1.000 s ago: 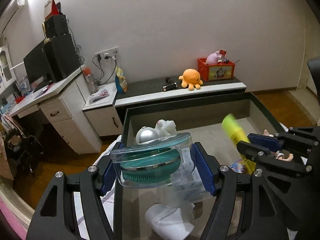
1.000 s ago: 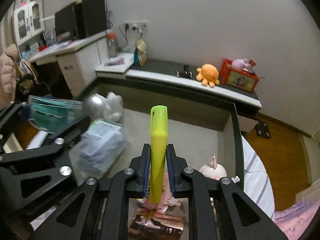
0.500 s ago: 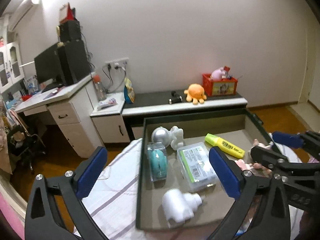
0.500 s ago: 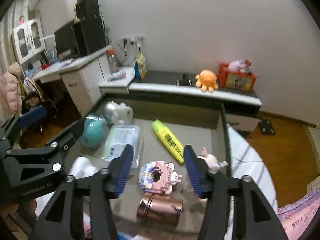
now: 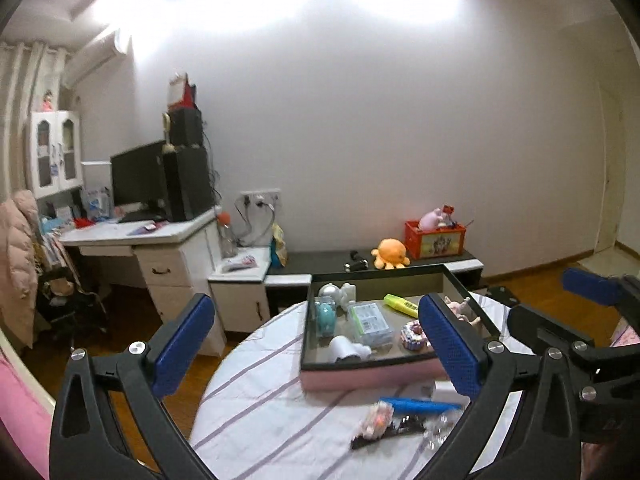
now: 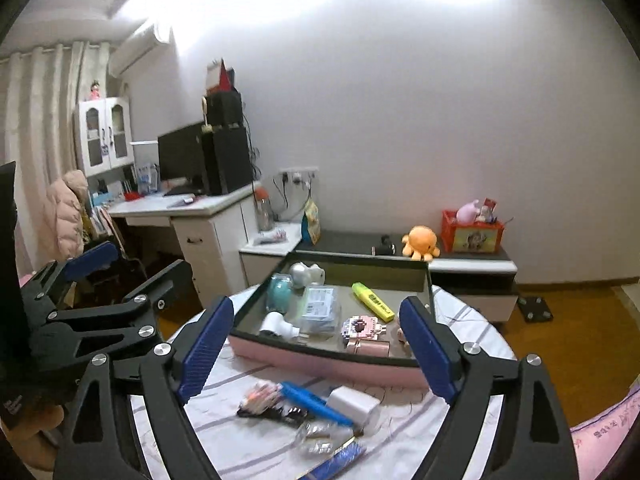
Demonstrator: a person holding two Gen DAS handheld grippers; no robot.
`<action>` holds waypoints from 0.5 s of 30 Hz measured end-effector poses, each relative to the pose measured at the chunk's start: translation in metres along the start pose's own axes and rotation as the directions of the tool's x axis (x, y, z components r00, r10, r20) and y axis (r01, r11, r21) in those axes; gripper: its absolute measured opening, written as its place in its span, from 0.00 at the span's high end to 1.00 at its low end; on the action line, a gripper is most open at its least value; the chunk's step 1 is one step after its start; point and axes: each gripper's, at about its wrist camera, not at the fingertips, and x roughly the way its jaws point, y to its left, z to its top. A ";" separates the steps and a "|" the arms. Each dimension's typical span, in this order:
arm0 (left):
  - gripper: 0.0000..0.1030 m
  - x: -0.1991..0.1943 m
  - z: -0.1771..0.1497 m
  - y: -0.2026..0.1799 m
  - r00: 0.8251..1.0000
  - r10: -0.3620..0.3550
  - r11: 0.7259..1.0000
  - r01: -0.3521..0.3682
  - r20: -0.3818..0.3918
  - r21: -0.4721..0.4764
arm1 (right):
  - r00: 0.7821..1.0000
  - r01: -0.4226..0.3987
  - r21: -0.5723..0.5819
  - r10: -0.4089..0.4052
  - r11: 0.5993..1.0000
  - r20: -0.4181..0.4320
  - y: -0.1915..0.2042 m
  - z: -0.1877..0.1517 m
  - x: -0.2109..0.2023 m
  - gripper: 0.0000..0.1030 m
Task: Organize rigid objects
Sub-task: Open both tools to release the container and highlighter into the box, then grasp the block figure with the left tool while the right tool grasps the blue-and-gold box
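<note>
A dark-rimmed tray (image 5: 376, 272) (image 6: 360, 260) on a pink base holds a yellow highlighter (image 5: 400, 306) (image 6: 372, 300), a teal item in a clear case (image 5: 324, 318) (image 6: 278, 292), a clear box (image 5: 370, 322) and several small toys. My left gripper (image 5: 316, 346) hangs wide open and empty, well back from the tray. My right gripper (image 6: 318, 346) is also back from the tray, and its jaws are opening with nothing held between them. Each gripper shows at the edge of the other's view.
On the striped tablecloth (image 6: 248, 440) in front of the tray lie a blue pen (image 6: 316, 402), a white charger block (image 6: 352, 404) and wrapped bits (image 5: 380, 420). A white desk (image 5: 160, 248) stands left. A low cabinet with an orange plush (image 6: 420, 242) runs behind.
The left gripper let go of the clear case with the teal item and the right let go of the highlighter. Both things now lie in the tray. Both grippers pulled back and up.
</note>
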 end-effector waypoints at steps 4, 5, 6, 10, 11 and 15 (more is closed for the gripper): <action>0.00 -0.043 -0.019 -0.001 0.996 0.033 0.999 -0.034 0.085 0.014 | 0.990 0.108 -0.040 -0.103 0.993 0.099 0.014 -0.018 -0.040 0.00; 0.00 -0.050 -0.024 -0.002 0.995 0.033 0.999 -0.035 0.091 0.021 | 0.986 0.120 -0.044 -0.114 0.992 0.124 0.015 -0.023 -0.048 0.00; 0.00 -0.055 -0.027 -0.003 0.995 0.032 0.999 -0.035 0.095 0.027 | 0.982 0.129 -0.047 -0.121 0.991 0.143 0.016 -0.025 -0.054 0.00; 0.00 -0.067 -0.042 -0.005 0.996 0.012 1.000 -0.014 0.083 0.028 | 0.980 0.141 -0.038 -0.134 0.989 0.149 0.016 -0.045 -0.073 0.00; 0.00 -0.069 -0.045 -0.005 0.997 0.005 1.000 -0.007 0.077 0.024 | 0.980 0.141 -0.033 -0.135 0.989 0.147 0.015 -0.048 -0.076 0.00; 0.00 -0.072 -0.050 -0.009 0.997 -0.014 1.000 0.012 0.075 0.021 | 0.976 0.168 -0.034 -0.162 0.985 0.148 0.012 -0.059 -0.088 0.00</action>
